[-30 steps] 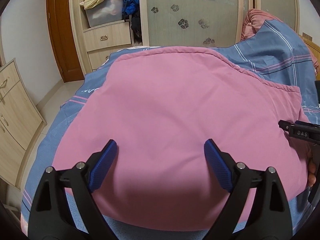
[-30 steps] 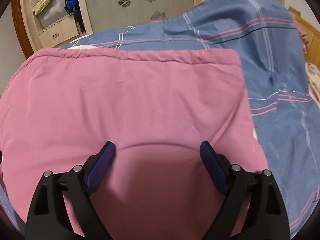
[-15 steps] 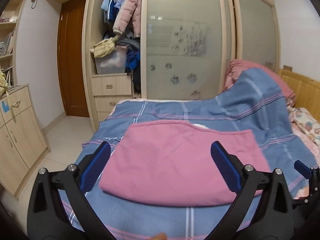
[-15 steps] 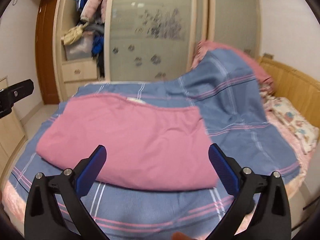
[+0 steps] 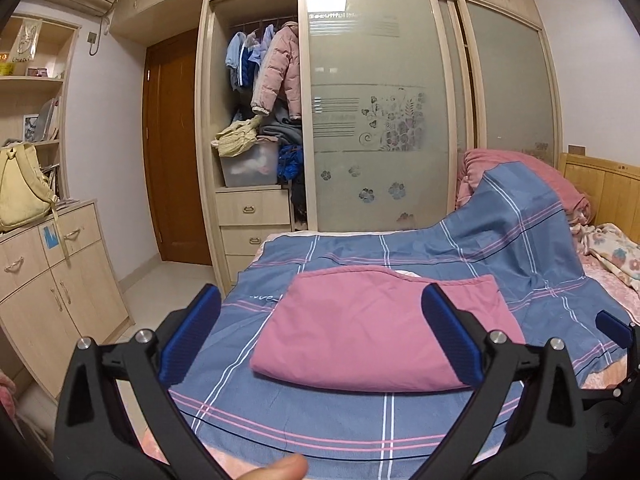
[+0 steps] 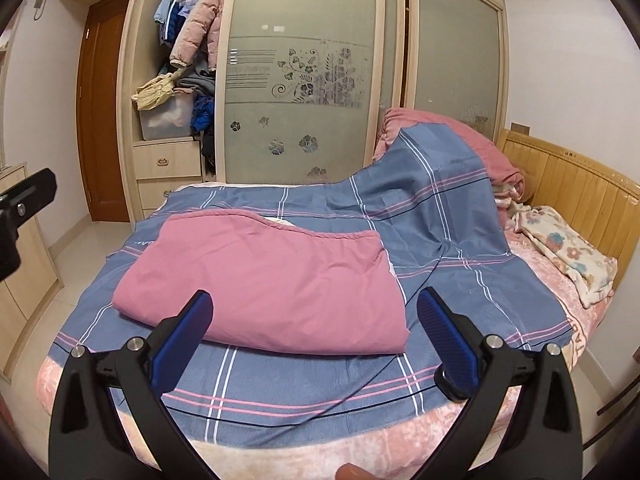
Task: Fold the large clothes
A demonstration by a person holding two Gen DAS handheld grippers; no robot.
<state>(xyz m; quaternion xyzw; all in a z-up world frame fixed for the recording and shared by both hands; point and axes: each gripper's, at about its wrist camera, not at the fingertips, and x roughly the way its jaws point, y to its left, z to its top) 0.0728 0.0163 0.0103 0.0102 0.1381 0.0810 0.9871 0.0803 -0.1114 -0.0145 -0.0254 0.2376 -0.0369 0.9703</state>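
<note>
both my grippers, left (image 5: 320, 334) and right (image 6: 314, 334), gape wide and empty above the bed's near edge; the folded pink cloth (image 6: 264, 280) lies flat on the blue checked sheet (image 6: 460, 248).

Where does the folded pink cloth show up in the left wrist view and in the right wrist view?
Left wrist: the pink cloth lies at lower centre on the blue striped sheet.
Right wrist: the pink cloth lies left of centre on the same sheet.
Shared landmark: the pink jacket hanging in the open wardrobe, at upper left in both views.
</note>
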